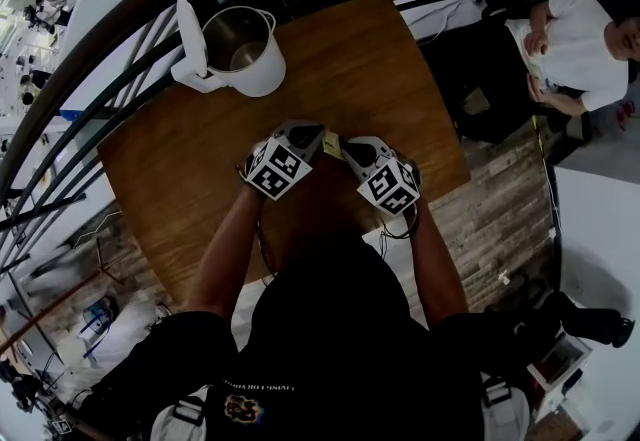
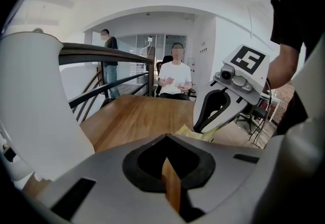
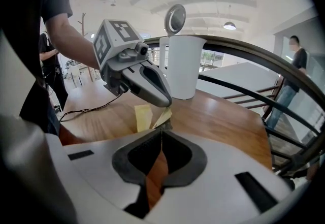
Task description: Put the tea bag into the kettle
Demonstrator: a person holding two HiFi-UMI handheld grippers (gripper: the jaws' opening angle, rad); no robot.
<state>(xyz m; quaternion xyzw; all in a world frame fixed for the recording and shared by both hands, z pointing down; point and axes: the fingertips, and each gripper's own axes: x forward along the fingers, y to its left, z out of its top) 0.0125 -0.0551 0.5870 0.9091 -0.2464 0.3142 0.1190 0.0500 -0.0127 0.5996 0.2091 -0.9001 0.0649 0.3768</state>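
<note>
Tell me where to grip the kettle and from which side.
Grip the handle, which juts from the kettle on its left in the head view, below the raised lid. Come in from that side: the body looks too wide and round for a gripper. The left gripper and right gripper are both shut on the tea bag, so one must let go first.

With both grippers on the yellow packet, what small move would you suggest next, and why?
Probably ease the two grippers apart to tear it open. The left gripper and the right gripper each have shut fingers pinching the yellow tea bag packet above the table. The kettle stands further back, its lid up, so only the bag needs freeing.
</note>
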